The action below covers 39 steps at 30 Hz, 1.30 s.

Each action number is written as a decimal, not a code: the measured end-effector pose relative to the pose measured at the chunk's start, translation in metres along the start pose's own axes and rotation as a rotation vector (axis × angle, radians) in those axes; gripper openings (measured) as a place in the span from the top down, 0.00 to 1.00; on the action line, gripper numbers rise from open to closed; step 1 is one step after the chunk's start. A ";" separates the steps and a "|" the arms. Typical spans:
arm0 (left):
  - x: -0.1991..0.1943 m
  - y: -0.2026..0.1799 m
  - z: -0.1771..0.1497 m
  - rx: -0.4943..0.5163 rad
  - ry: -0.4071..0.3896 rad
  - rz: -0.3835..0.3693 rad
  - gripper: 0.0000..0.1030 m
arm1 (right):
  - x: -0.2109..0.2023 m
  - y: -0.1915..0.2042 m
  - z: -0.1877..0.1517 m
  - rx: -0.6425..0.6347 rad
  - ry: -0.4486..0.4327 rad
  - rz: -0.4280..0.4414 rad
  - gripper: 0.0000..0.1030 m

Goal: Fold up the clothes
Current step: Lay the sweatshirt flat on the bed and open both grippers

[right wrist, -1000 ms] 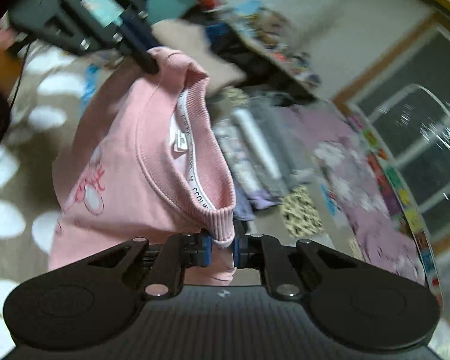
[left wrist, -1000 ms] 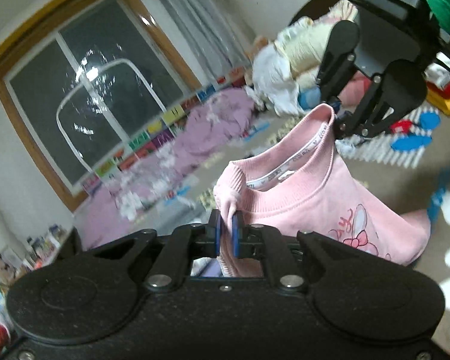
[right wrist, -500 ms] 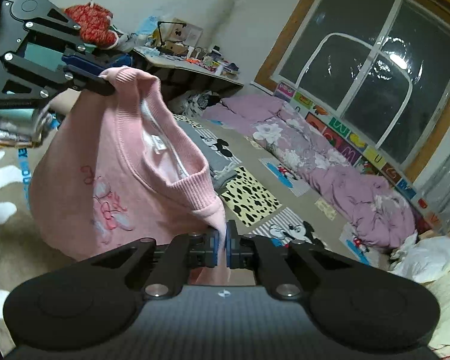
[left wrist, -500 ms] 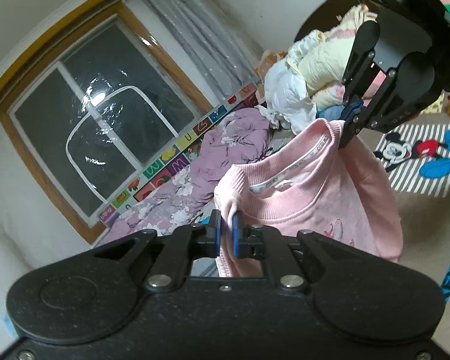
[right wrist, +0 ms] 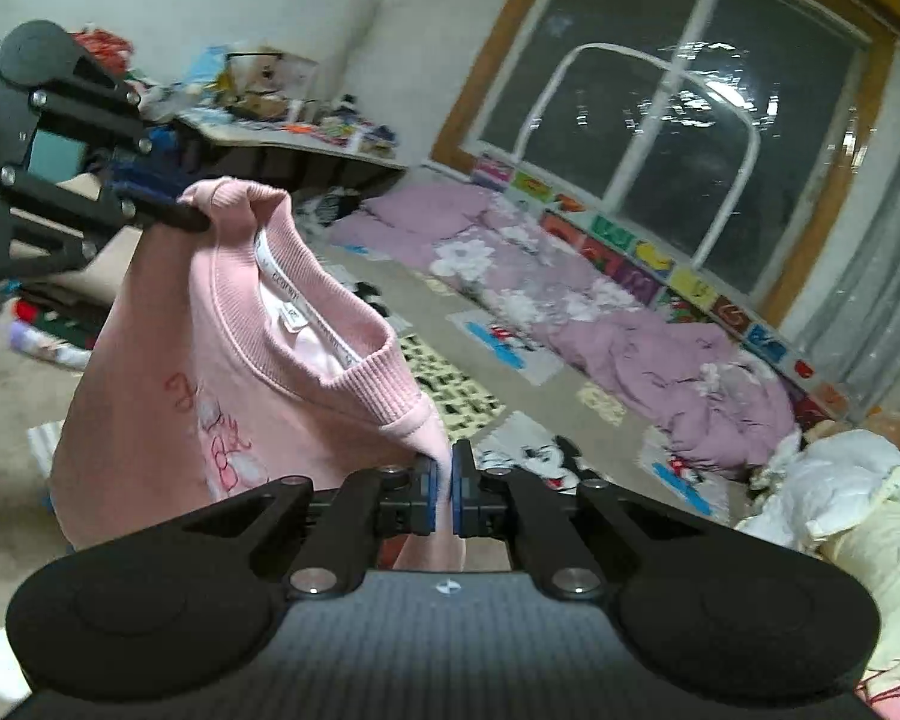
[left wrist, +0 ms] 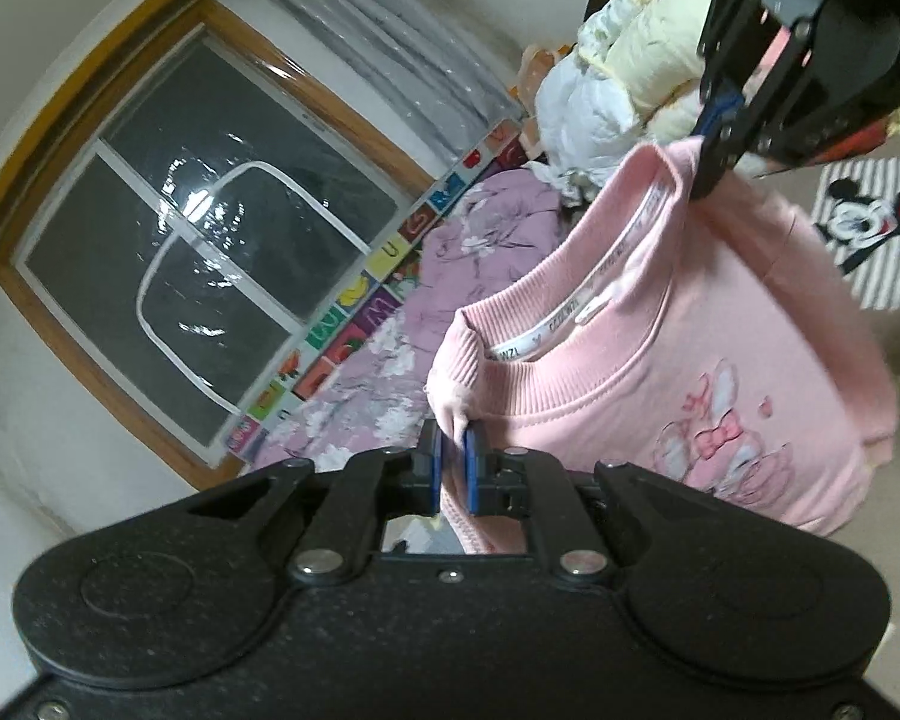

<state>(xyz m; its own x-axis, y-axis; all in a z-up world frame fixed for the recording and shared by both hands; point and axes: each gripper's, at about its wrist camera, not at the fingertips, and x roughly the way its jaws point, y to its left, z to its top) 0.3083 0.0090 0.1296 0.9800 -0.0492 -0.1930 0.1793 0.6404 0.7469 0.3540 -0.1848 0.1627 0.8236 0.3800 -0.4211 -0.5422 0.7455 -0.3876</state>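
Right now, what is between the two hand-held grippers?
Only the pink sweatshirt, hanging in the air. Its ribbed neckline spans from the left hand-held gripper to the right hand-held gripper, each pinching one shoulder; both wrist views show this.

Left gripper [left wrist: 453, 461]: jaws closed to a narrow gap, blue pads [left wrist: 473, 474] clamped on a fold of the pink sweatshirt [left wrist: 678, 372] at the near shoulder of the collar. Right gripper [right wrist: 443, 480]: jaws closed likewise, blue pads [right wrist: 427, 495] pinching the opposite shoulder of the same garment. Both units are raised, with the garment hanging between them. Each gripper appears in the other's view, at the far upper corner, fingers angled down onto the collar edge
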 end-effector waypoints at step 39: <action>-0.168 -0.211 -0.144 0.514 -0.030 -0.351 0.94 | -0.065 0.260 -0.213 -0.640 0.243 0.299 0.95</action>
<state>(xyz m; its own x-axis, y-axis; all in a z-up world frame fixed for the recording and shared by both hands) 0.0932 -0.0074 -0.0869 0.8555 -0.2161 -0.4705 0.5030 0.1314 0.8542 0.1236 -0.1319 -0.0851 0.6062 0.3294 -0.7239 -0.7893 0.1371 -0.5986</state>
